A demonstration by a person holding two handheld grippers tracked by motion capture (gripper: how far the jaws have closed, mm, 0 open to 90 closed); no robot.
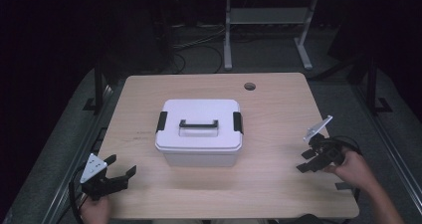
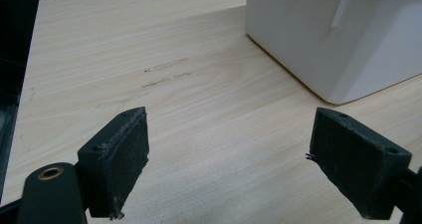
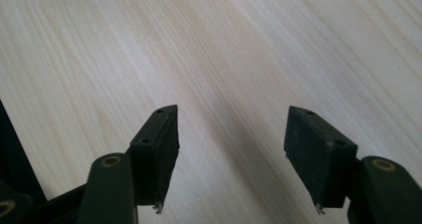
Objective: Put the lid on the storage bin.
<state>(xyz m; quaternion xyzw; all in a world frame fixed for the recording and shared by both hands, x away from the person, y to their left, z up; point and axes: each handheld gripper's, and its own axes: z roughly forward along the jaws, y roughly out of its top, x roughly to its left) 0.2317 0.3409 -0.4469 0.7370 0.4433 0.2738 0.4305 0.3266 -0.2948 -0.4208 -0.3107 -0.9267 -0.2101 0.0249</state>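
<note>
Item: white lidded box (image 1: 199, 132), standing upright at the middle of the desk (image 1: 278, 194), lid seated, with a dark carry handle (image 1: 198, 124) along the top and a black latch (image 1: 161, 121) at each short end. Your left gripper (image 1: 121, 166) sits at the desk's near left corner, jaws spread apart and holding nothing; in the left gripper view the box (image 2: 338, 35) lies ahead and to the right of the fingers (image 2: 122, 157), its near bottom corner well apart from them, bare wood between. Your right gripper (image 1: 305, 161) is near the desk's right edge, toward the near right corner, jaws likewise parted and empty; its pads (image 3: 157, 152) in the right gripper view frame plain desk grain (image 3: 209, 50). The box stands between the two grippers and farther from you than either, touched by neither. Other fixtures: a round cable hole (image 1: 250, 86) near the far edge of the desk, right of centre; a faint scuff mark (image 2: 166, 72) on the wood left of the box.
</note>
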